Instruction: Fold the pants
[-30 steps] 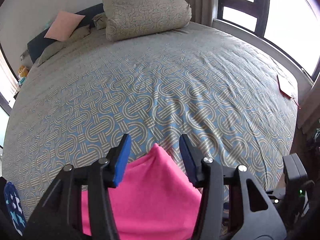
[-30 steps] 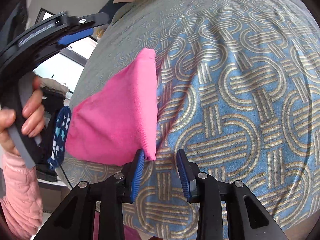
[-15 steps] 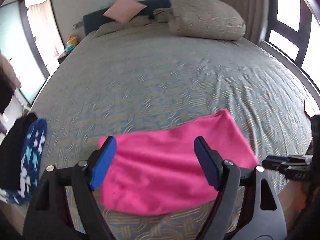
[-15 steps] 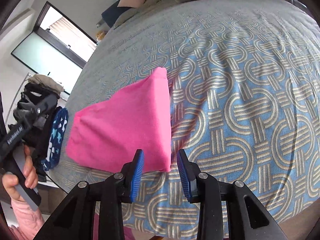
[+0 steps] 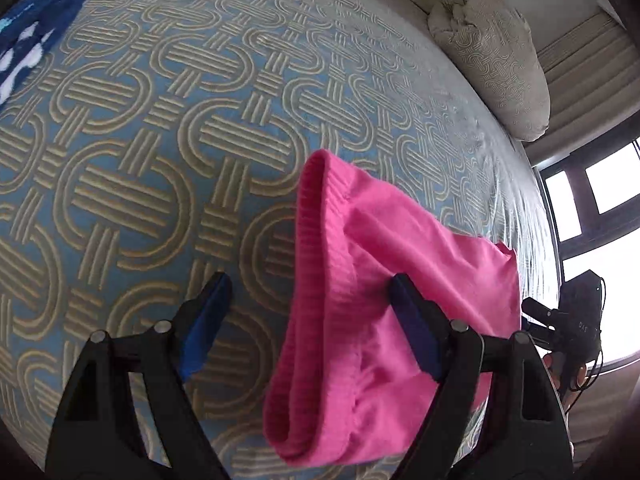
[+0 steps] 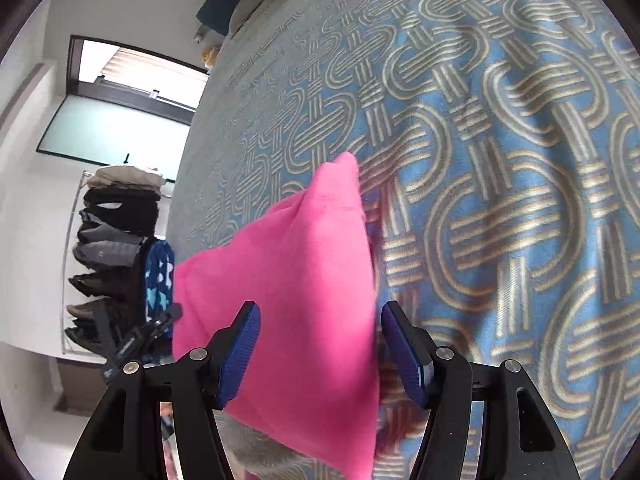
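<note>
Folded pink pants [image 5: 384,300] lie near the front edge of the patterned bed cover [image 5: 160,140]. Their ribbed waistband [image 5: 312,280] faces the left wrist camera. My left gripper [image 5: 308,320] is open, its fingers straddling the waistband end without closing on it. In the right wrist view the pants [image 6: 296,288] lie as a flat pink wedge. My right gripper [image 6: 320,348] is open, its blue pads on either side of the pants' near edge. The other gripper [image 6: 136,336] shows at the lower left.
A patterned pillow [image 5: 492,60] lies at the bed's far end by a curtain and window. A blue patterned cloth [image 5: 28,36] lies at the bed's edge. A rack of stacked dark folded clothes [image 6: 112,256] stands beside the bed.
Both grippers have opened wider. The left one swung round to the waistband end and moved close. The right one moved in over the pants' near edge.
</note>
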### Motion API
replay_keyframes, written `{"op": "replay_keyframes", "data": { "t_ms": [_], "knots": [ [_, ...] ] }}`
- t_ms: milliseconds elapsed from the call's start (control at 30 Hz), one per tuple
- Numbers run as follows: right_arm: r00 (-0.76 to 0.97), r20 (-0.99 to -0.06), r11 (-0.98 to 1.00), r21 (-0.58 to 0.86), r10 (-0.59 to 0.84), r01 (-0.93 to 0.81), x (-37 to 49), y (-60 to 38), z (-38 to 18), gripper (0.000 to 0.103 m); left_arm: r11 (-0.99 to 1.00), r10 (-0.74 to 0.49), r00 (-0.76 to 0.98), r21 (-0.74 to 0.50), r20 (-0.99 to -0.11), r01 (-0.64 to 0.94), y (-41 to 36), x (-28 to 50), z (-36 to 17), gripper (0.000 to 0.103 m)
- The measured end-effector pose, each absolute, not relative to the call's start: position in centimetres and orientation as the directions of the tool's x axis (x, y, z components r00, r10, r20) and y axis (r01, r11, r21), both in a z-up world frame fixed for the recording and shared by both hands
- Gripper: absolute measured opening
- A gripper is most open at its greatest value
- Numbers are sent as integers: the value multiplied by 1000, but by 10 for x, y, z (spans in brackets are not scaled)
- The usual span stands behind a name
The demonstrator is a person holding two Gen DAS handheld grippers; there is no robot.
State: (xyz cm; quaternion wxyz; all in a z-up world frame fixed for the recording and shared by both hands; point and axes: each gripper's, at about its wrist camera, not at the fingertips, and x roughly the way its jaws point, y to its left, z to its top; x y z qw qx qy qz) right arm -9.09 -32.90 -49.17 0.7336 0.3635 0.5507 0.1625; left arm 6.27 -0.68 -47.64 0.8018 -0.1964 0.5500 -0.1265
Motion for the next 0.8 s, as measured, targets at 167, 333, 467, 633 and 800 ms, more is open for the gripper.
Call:
{"op": "replay_keyframes", "data": {
  "t_ms": [167, 333, 467, 633, 800],
  "knots": [
    [296, -731, 734, 667, 615, 125, -66, -308, -500, 64, 856, -503, 359, -510, -786, 84, -39, 83, -478, 78],
    [343, -752, 763, 633, 563, 132, -60, -295, -489, 11, 873, -486, 383, -455, -785, 176, -73, 80, -468, 25],
    [426, -716, 758, 645, 553, 100, -69, -295, -456, 10, 856, -516, 434, -465, -739, 225, -80, 80, -442, 25],
    [508, -671, 750, 658, 540, 72, -50, -309, -416, 10, 859, -511, 495, -423, -703, 287, -105, 119, -404, 25],
    [523, -695, 778, 621, 493, 92, 0, -322, -405, 10, 880, -475, 515, -372, -714, 296, -130, 180, -396, 25]
  ]
}}
